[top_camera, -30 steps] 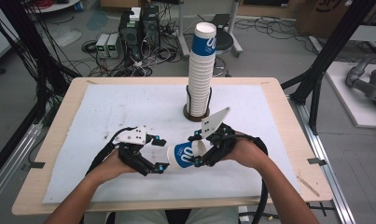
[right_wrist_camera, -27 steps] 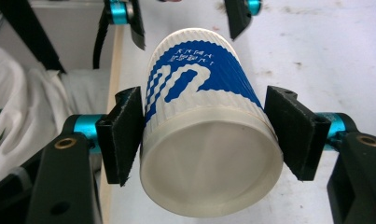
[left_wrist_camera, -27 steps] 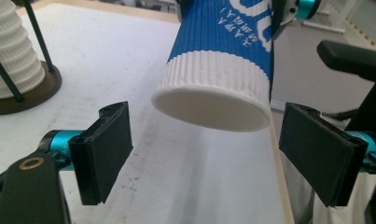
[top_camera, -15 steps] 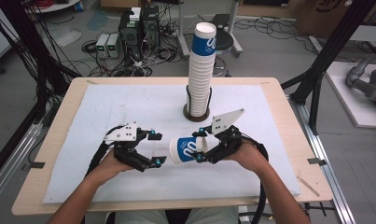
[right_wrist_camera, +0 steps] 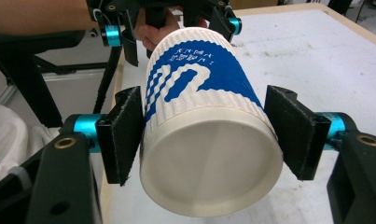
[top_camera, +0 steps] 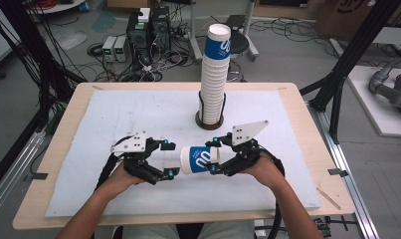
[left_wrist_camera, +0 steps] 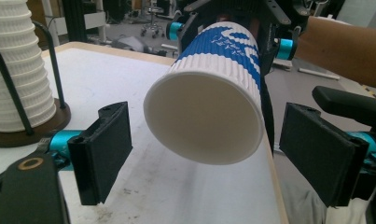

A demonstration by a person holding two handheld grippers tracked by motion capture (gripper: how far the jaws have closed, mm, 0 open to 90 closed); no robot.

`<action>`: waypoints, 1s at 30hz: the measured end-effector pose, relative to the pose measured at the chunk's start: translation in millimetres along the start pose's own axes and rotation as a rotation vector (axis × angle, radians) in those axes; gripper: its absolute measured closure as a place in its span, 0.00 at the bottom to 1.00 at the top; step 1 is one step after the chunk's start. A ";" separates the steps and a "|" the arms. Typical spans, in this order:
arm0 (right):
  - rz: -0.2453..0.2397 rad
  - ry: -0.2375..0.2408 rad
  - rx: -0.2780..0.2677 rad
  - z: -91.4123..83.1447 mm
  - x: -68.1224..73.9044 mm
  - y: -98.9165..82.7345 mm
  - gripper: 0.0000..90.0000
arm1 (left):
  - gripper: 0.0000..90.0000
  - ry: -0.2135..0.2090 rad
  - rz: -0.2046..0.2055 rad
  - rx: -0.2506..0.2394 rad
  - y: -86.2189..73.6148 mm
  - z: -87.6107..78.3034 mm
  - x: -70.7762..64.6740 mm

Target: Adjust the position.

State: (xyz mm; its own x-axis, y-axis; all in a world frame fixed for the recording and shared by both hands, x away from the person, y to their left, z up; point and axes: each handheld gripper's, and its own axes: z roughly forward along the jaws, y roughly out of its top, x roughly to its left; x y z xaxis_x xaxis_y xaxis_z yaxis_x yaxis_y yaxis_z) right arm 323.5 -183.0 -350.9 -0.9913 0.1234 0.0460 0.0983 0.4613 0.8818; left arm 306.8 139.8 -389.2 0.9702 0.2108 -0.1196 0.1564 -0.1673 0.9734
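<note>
R hand-held gripper point(right_wrist_camera: 204, 135): jaws clamped on a blue-and-white paper cup point(right_wrist_camera: 204, 140), one pad on each side of the ribbed wall nr one end. Cup held lying sideways, clear of the table point(top_camera: 138, 199), in front of the person. Vs a second ago the R unit has come slightly down and the cup has turned toward the L side; grip itself unchanged.

L hand-held gripper point(left_wrist_camera: 213, 154): jaws stand wide, nothing held. In the left gripper view the cup's point(left_wrist_camera: 209, 107) near end sits between and just beyond the two pads, no contact seen either side. L hand has kept its place; jaw gap approx. as before.

High view: L gripper point(top_camera: 170, 159) and R gripper point(top_camera: 214, 155) face each other, cup point(top_camera: 200, 159) bridging most of the gap betw. them, free end just short of the L pads.

Beyond: tall stack of cups point(top_camera: 214, 79) upright in a wire holder on a round base, mid-table, well apart from both units. Table covered w/ white sheet.

Assessment: change reads as cup being presented for hand-over R to L. Cup now aligned w/ open L jaws; next req. is L closing on the free end before R lets go. Risk: thin wall may dent if squeezed hard; early R release drops the cup.
</note>
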 end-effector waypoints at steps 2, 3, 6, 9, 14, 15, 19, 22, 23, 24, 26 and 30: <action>0.000 0.003 -0.010 0.5 0.4 -0.9 0.34 | 0.18 -0.006 0.001 -0.003 -0.1 1.0 -0.4; 0.003 0.004 -0.017 0.6 0.5 -1.3 0.34 | 0.18 -0.008 0.002 -0.004 -0.1 1.6 -0.7; 0.010 0.011 -0.037 1.0 0.6 -2.7 0.34 | 0.18 -0.007 0.004 -0.011 -0.3 2.3 -1.2; 0.013 0.026 -0.060 1.4 0.4 -4.9 0.34 | 0.18 -0.010 0.005 -0.019 -0.2 2.7 -1.5; 0.028 0.034 -0.092 2.2 -0.3 -7.2 0.34 | 0.18 -0.022 -0.004 -0.024 -1.3 5.0 -2.2; 0.030 0.037 -0.097 2.3 -0.2 -7.2 0.34 | 0.18 -0.026 -0.004 -0.023 -1.4 5.6 -2.3; 0.029 0.053 -0.120 3.0 -0.6 -7.2 0.34 | 0.18 -0.032 -0.013 -0.028 -2.3 8.6 -2.7; 0.037 0.062 -0.137 3.5 -0.9 -7.7 0.34 | 0.18 -0.038 -0.022 -0.028 -3.7 12.1 -2.7; 0.040 0.065 -0.141 3.8 -0.8 -7.8 0.34 | 0.18 -0.040 -0.021 -0.026 -3.9 12.9 -2.5; 0.039 0.067 -0.143 4.0 -0.9 -7.9 0.34 | 0.18 -0.044 -0.025 -0.030 -4.1 13.8 -2.7; 0.045 0.076 -0.146 4.4 -0.6 -8.0 0.34 | 0.18 -0.051 -0.026 -0.037 -4.0 15.0 -2.7; 0.053 0.091 -0.150 5.4 -0.9 -8.6 0.34 | 0.18 -0.065 -0.037 -0.062 -3.0 15.3 -2.0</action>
State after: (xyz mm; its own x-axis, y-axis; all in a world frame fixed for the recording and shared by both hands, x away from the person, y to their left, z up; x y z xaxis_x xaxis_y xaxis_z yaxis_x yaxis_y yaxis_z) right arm 324.0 -182.3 -361.0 -0.9895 0.0611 0.1310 0.1437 0.3189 0.9368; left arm 307.2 125.2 -394.9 0.9742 0.1525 -0.1661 0.1825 -0.1006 0.9781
